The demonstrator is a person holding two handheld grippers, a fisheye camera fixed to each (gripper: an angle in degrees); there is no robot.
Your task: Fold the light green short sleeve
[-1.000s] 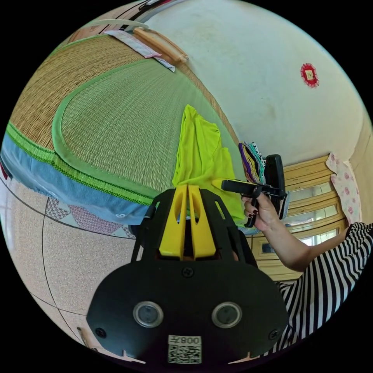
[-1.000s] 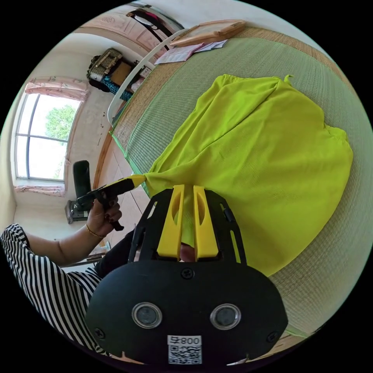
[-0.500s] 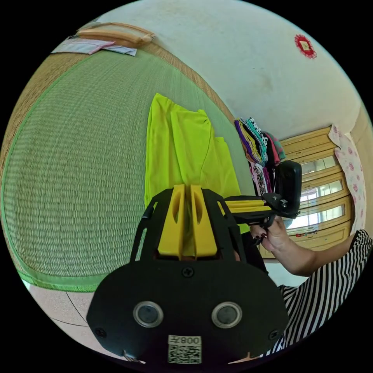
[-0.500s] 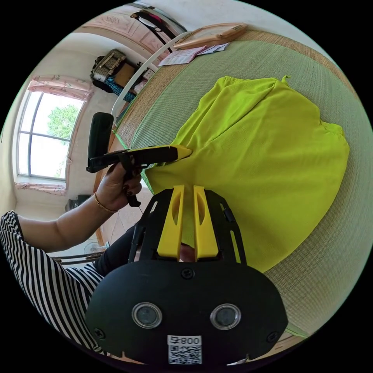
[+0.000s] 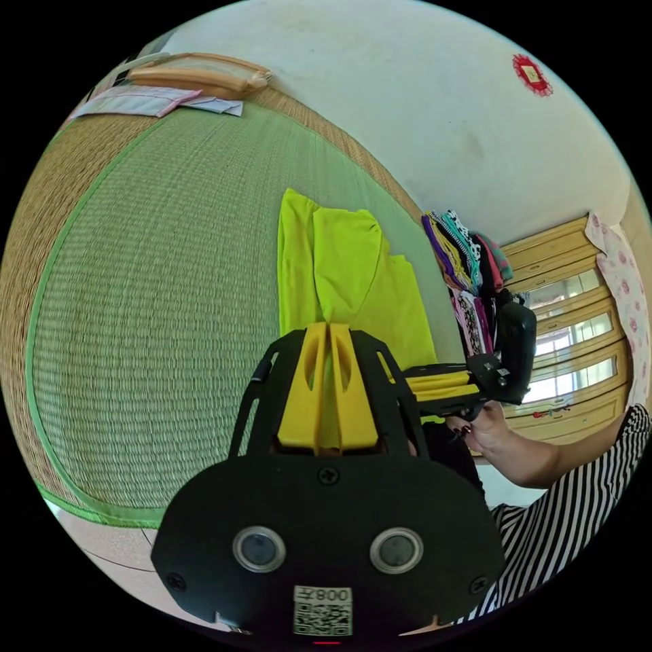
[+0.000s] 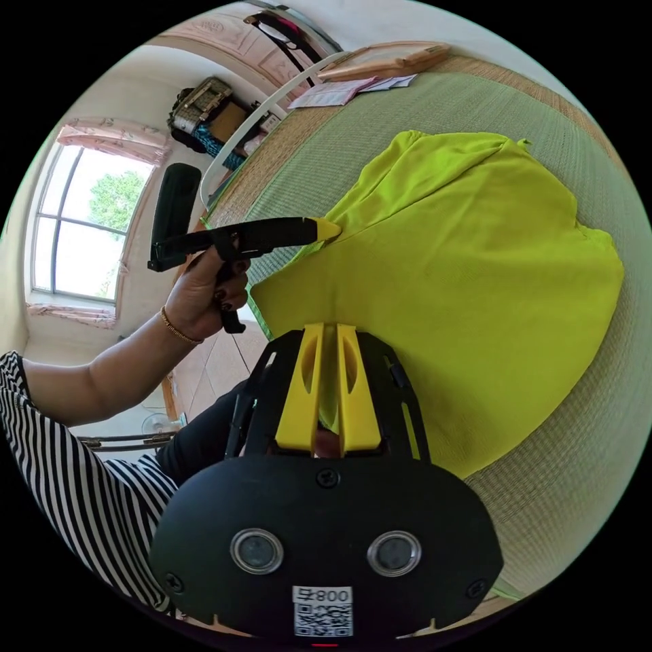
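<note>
Woven matting [image 5: 170, 285] carries the light green short sleeve [image 6: 475, 285], which is spread flat with bare mat left around its far edges. Its near hem is pinched between the closed jaws of the left gripper [image 5: 329, 333] and of the right gripper [image 6: 329, 336]. A stack of folded clothes [image 5: 468, 265] is seen beside the shirt from the left gripper view; a window [image 6: 75, 238] is seen from the right gripper view.

A woven green mat [image 5: 156, 285] covers the bed, straw border at its edge. A pale wall [image 5: 435, 115] rises at twelve o'clock, bearing a red ornament [image 5: 532, 73]. Wooden cabinets [image 5: 564, 353] stand at three o'clock. Daylight enters a curtained window [image 6: 75, 231] at nine o'clock.
</note>
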